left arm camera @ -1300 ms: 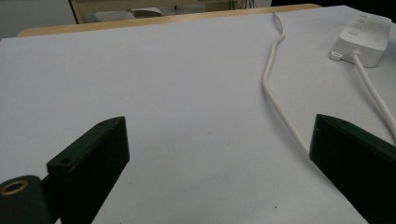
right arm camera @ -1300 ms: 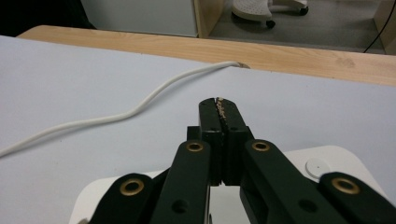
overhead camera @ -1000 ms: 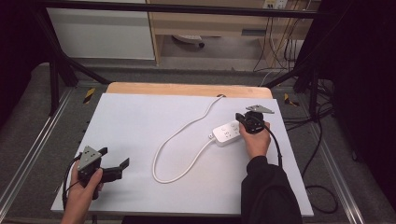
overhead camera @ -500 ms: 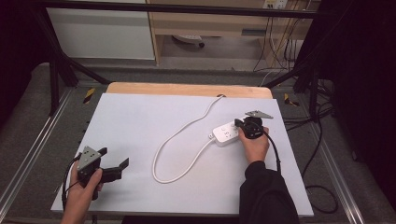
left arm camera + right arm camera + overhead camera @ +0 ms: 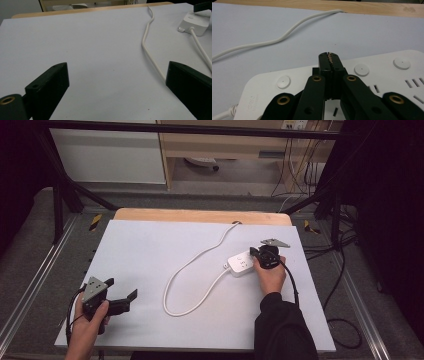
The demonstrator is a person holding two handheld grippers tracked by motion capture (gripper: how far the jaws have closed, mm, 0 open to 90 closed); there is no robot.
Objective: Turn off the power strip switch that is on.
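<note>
A white power strip (image 5: pixel 241 263) lies flat on the right half of the white table (image 5: pixel 145 245), its white cord (image 5: pixel 195 265) looping left and back to the far edge. My right gripper (image 5: pixel 254 253) is shut, empty, over the strip's right end. In the right gripper view the closed tips (image 5: pixel 329 56) hover over the strip's top (image 5: pixel 387 72), between two round buttons; whether they touch it I cannot tell. My left gripper (image 5: pixel 121 288) rests open at the near left corner, far from the strip. Its jaws stand wide (image 5: pixel 117 67), with the cord (image 5: pixel 147 47) and strip (image 5: pixel 196 21) beyond.
A wooden strip (image 5: pixel 200 215) borders the table's far edge. Metal rails (image 5: pixel 45 265) run along both sides. Black cables (image 5: pixel 345 270) trail on the floor at the right, and a white cabinet (image 5: pixel 107 155) stands beyond the table.
My right gripper has shifted slightly toward the near side over the power strip. The left gripper, strip and cord have stayed put.
</note>
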